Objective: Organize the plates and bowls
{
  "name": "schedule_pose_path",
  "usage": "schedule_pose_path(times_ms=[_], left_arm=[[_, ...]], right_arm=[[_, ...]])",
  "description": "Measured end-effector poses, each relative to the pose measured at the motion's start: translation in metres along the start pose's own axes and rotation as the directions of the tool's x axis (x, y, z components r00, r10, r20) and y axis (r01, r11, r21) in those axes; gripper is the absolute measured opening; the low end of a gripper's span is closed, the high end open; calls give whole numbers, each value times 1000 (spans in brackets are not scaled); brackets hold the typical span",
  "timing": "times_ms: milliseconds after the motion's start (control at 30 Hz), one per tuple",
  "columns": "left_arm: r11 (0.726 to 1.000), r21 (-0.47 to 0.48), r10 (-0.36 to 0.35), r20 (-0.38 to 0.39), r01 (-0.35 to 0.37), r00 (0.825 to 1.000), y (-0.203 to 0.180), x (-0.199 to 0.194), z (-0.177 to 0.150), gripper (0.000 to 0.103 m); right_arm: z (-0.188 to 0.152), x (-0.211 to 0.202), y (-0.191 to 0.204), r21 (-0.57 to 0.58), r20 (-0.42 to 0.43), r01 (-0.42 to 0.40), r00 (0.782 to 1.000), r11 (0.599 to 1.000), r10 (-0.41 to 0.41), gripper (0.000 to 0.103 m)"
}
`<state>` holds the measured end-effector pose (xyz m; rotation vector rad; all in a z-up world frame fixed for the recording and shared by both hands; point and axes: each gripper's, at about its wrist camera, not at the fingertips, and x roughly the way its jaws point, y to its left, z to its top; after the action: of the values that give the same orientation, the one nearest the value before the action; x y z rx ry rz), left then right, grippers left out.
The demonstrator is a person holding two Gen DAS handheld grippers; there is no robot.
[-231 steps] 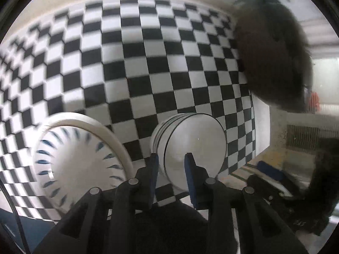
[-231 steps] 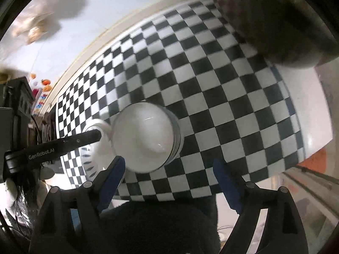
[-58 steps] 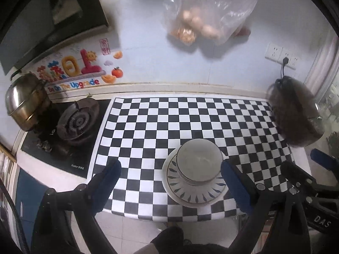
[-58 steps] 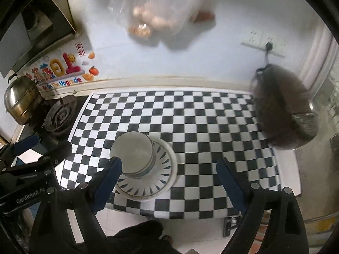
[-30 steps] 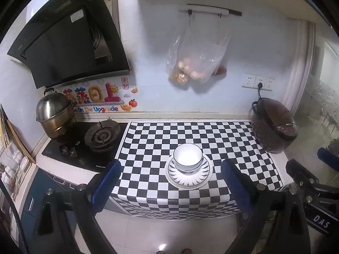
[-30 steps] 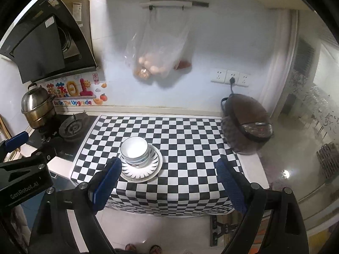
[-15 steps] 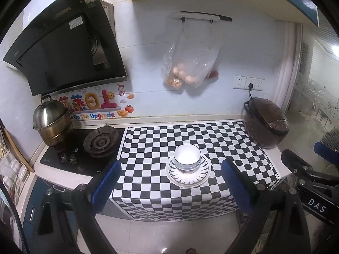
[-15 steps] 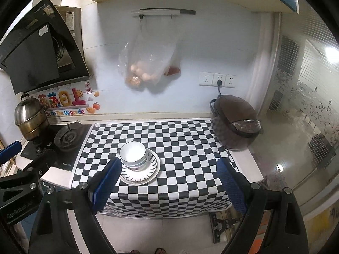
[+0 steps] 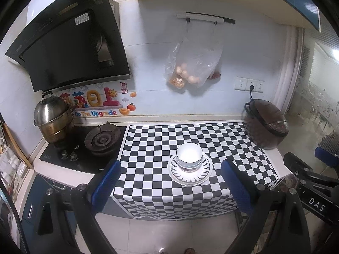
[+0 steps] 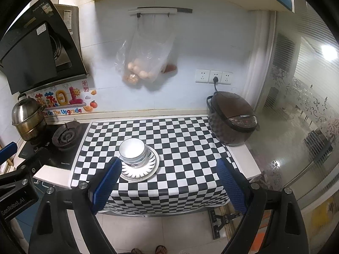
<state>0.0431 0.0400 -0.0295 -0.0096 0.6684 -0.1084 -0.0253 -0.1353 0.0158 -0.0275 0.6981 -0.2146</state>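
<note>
both grippers wide, holding nothing, well back from the desk. left gripper [image 9: 170,182] and right gripper [image 10: 168,183] frame the scene from above. white bowl [image 9: 189,155] sits upright on the striped-rim plate [image 9: 189,174], stacked near the front middle of the checkered desk [image 9: 152,144]. rice cooker [image 9: 266,127] at the desk's right end, gas stove [image 9: 99,140] and steel pot [image 9: 52,119] to the left. bag of food [image 9: 195,63] hangs on the wall.

white bowl [image 9: 189,155] on plate [image 9: 189,172] (blue-rayed rim), checkered cloth [image 9: 161,148]; left hand-held gripper [image 9: 171,182] spread wide, empty.
</note>
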Motion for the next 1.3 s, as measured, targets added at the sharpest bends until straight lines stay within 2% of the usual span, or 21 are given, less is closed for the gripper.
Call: schedule_pose_path(times_ms=[1300], left_arm=[[1000, -4, -7, -7, 7, 1000, -7, 9, 3, 96]], right_arm=[[4, 7, -2, 1, -2, 4, 1000, 1000, -4, 93]])
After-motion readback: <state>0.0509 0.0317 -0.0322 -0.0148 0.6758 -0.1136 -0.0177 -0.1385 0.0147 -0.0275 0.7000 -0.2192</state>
